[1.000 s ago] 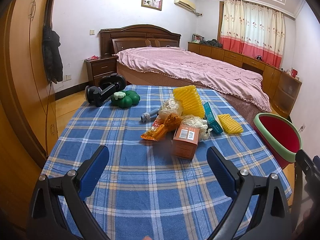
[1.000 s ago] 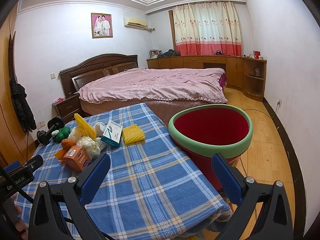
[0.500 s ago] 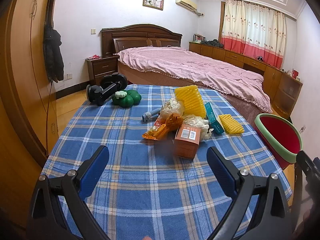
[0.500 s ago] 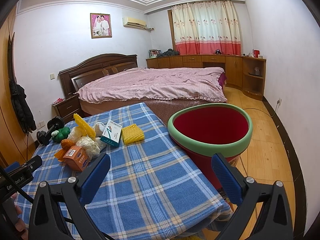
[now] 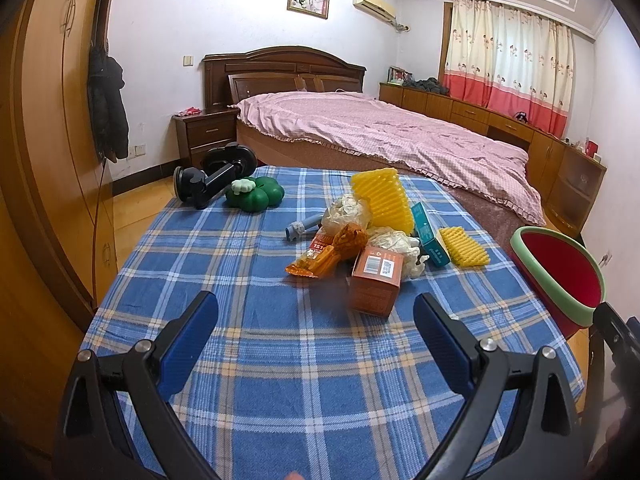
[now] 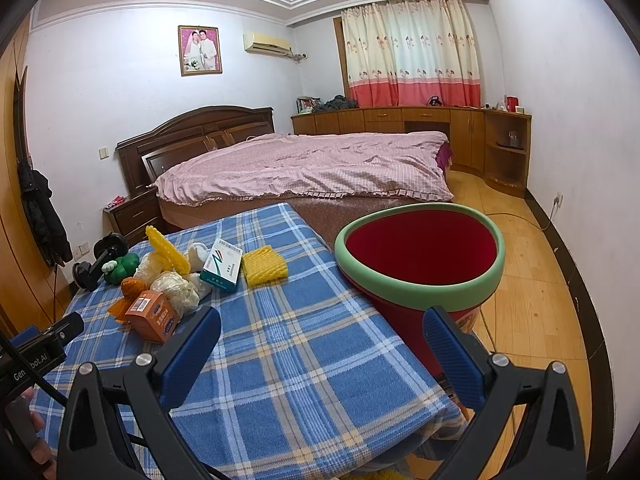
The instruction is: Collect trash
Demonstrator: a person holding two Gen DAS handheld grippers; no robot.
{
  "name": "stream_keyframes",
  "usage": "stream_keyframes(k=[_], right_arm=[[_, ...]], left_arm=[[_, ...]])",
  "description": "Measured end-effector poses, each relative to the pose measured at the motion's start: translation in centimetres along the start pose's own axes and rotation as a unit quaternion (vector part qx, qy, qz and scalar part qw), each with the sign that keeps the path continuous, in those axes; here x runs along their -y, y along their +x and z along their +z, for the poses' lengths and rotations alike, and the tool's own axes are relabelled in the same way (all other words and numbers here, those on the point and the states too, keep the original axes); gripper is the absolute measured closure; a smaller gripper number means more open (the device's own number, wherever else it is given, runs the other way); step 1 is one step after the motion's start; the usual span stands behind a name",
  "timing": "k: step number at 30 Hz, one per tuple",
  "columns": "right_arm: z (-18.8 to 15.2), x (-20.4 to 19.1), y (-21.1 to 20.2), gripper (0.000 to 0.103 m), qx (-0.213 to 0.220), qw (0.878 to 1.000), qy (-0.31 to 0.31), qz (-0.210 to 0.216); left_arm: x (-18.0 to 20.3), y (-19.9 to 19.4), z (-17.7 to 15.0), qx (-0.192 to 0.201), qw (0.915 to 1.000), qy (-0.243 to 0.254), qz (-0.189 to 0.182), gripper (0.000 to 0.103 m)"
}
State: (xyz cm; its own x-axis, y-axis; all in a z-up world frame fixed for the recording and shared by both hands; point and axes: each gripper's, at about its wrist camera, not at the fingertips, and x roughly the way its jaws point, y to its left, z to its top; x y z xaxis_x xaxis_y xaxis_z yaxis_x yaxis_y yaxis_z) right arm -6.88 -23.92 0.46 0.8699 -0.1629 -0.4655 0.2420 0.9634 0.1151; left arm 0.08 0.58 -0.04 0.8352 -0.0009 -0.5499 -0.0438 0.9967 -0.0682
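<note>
Barely any drift: my left gripper (image 5: pixel 316 320) and right gripper (image 6: pixel 322 334) stay spread, orange box (image 5: pixel 375 281) still center frame.

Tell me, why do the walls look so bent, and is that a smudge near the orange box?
Both wrist views are fisheye, so walls and the wardrobe bow outward and the corners go black. In the left wrist view a blurry patch sits just left of the orange box, likely a lens smear; the right wrist view shows the box sharp. Lighting is even, without glare.
</note>
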Motion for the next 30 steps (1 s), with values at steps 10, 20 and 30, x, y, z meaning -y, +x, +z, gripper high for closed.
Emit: stream_keyframes(k=[10, 20, 30], right_arm=[[0.0, 0.1, 0.2, 0.000, -0.002, 1.000, 0.002, 0.000], [-0.1, 0.3, 0.4, 0.000, -0.004, 1.000, 0.003, 0.001], [0.3, 0.5, 0.8, 0.000, -0.008, 1.000, 0.005, 0.001]], left_arm=[[-0.8, -0.6, -0.2, -0.003, 1.0000, 0.000, -0.001, 0.005], [-0.1, 0.0, -0.6, -0.009, 1.0000, 0.004, 0.000, 0.005], [0.0, 1.1, -0.4, -0.024, 0.9997, 0.004, -0.002, 0.005]])
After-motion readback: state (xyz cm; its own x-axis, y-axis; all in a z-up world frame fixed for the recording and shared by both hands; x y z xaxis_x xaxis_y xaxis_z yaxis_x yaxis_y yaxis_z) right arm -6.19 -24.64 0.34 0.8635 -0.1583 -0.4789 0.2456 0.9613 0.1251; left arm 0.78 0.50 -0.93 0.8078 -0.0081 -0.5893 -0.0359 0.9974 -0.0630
